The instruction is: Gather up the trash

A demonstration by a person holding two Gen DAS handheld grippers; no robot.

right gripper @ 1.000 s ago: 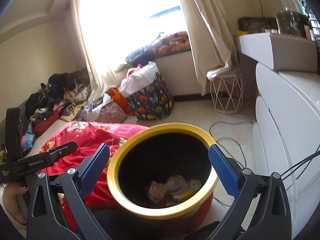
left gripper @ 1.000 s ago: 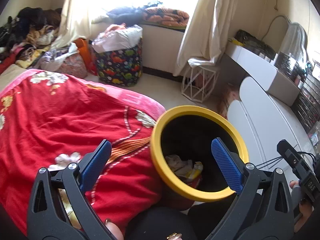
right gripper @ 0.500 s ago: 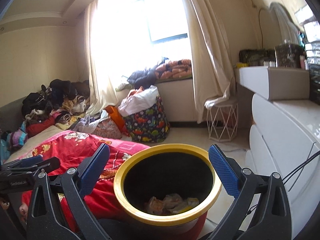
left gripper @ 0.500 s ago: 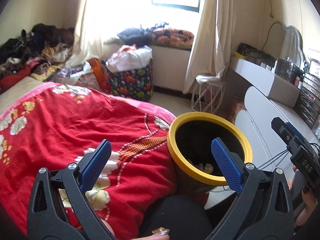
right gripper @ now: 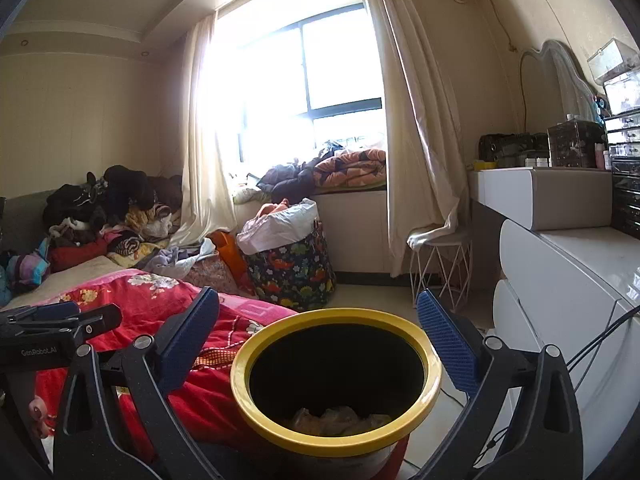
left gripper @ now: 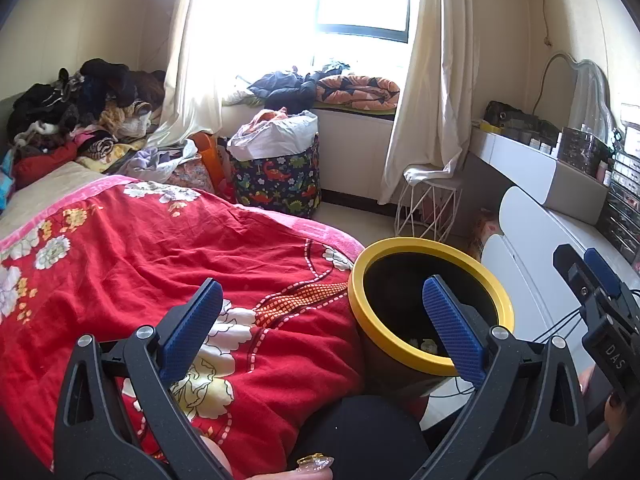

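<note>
A trash bin with a yellow rim (left gripper: 430,248) (right gripper: 336,316) and red base stands on the floor beside the bed. Crumpled wrappers (right gripper: 336,418) lie at its bottom; a bit of them shows in the left wrist view (left gripper: 426,345). My left gripper (left gripper: 324,328) is open and empty, above the bed's edge and the bin's left side. My right gripper (right gripper: 320,344) is open and empty, held over the bin with the rim between its fingers. The right gripper also shows at the right edge of the left wrist view (left gripper: 600,300).
A red floral blanket (left gripper: 120,272) covers the bed on the left. A dinosaur-print basket (left gripper: 280,180) and a white wire stool (left gripper: 428,208) stand by the window. A white dresser (right gripper: 568,280) runs along the right. Clothes (left gripper: 80,104) are piled at the back left.
Both grippers have tilted upward and pulled back from the bin, so it sits lower and smaller in both views. Both stay open and empty.
</note>
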